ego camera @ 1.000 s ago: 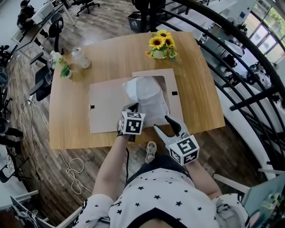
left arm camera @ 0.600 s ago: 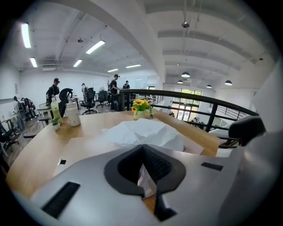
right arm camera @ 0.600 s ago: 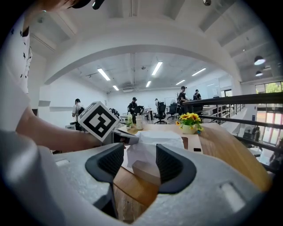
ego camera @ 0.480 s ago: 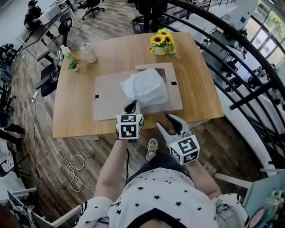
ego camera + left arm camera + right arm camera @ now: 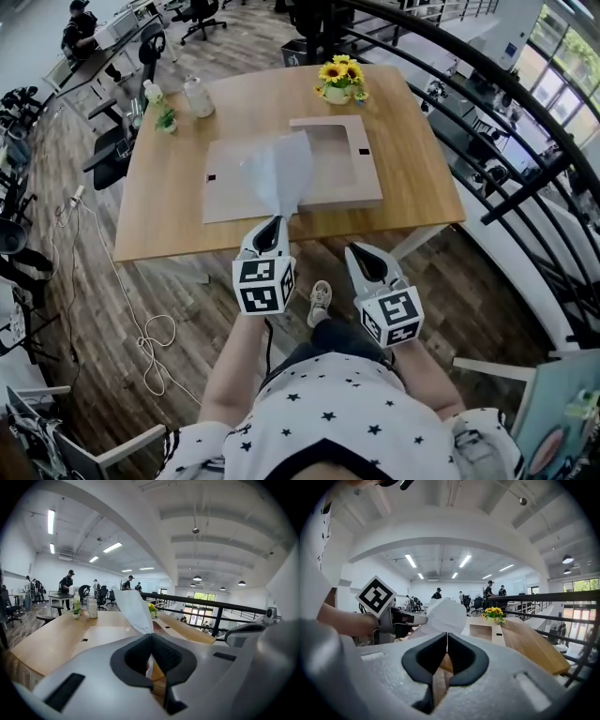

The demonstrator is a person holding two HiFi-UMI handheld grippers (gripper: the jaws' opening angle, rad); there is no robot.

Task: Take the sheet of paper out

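A white sheet of paper [image 5: 278, 173] hangs in a stretched cone over the flat cardboard folder [image 5: 230, 187], beside its rectangular cut-out [image 5: 330, 157]. My left gripper [image 5: 273, 231] is shut on the sheet's near corner, just off the table's front edge. In the left gripper view the paper [image 5: 133, 609] rises from the pinched jaws of the left gripper [image 5: 151, 638]. My right gripper [image 5: 361, 255] sits to the right, also off the table, its jaws closing to a hairline with nothing between them. In the right gripper view, the right gripper [image 5: 446, 640] faces the paper [image 5: 446, 615].
The wooden table [image 5: 412, 178] carries a pot of sunflowers [image 5: 339, 82] at the far edge, and a bottle [image 5: 197, 97] and small plant [image 5: 166, 120] at the far left. A dark railing [image 5: 506, 159] curves along the right. A cable [image 5: 141, 347] lies on the floor.
Both grippers drew back toward me past the table's front edge. The left one pulled the paper up and out of the cardboard. The right gripper's jaws went from wide open to shut.
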